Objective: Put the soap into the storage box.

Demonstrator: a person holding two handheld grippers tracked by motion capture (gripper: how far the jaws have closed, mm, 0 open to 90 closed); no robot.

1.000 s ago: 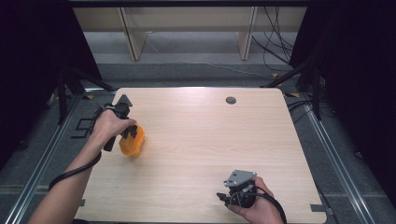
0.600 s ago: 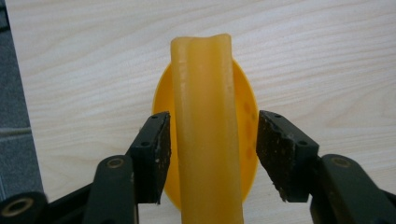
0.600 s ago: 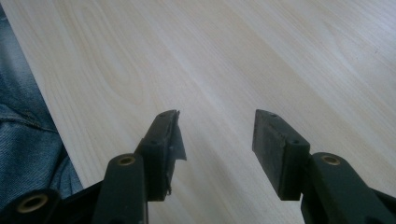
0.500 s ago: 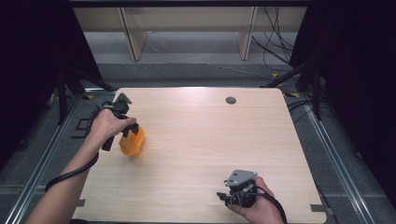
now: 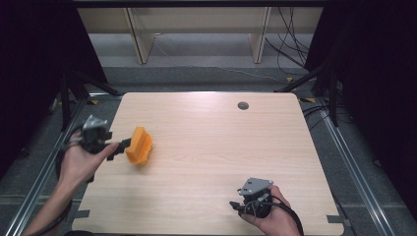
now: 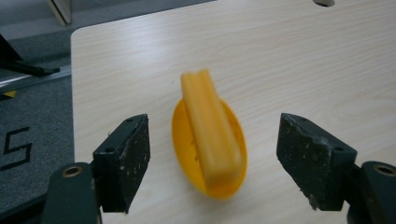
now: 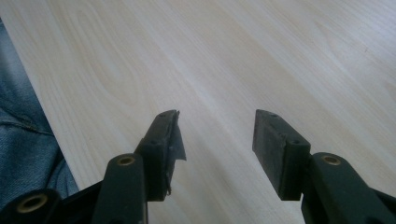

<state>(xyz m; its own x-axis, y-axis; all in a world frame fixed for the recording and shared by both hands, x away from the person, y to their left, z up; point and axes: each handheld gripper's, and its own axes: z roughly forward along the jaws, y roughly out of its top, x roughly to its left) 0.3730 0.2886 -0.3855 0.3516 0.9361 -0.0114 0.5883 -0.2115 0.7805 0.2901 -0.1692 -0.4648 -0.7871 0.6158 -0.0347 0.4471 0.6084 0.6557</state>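
High view: the left gripper [image 5: 119, 146] sits at the left edge of the pale wooden tabletop [image 5: 216, 147], held level and pointing right at a bright orange plastic scoop-shaped piece with a raised ridge [image 5: 138, 145]. That orange piece lies on the tabletop near its left edge, just beyond the tips of the black fingers [image 5: 124, 143].

Left gripper view: the orange piece [image 6: 209, 140] rests on the wood ahead of the gripper [image 6: 226, 158], centred in the gap, its ridge running away from the camera. Both fingers [image 6: 125, 163] stand well clear of it on either side; the jaws have just been opening and now stand wide, gripping nothing.

Right gripper view: the right gripper [image 7: 217, 135] has its fingers [image 7: 275, 149] parted over bare wood, holding nothing. In the high view it [image 5: 241, 206] rests at the near right of the tabletop, well apart from the orange piece.
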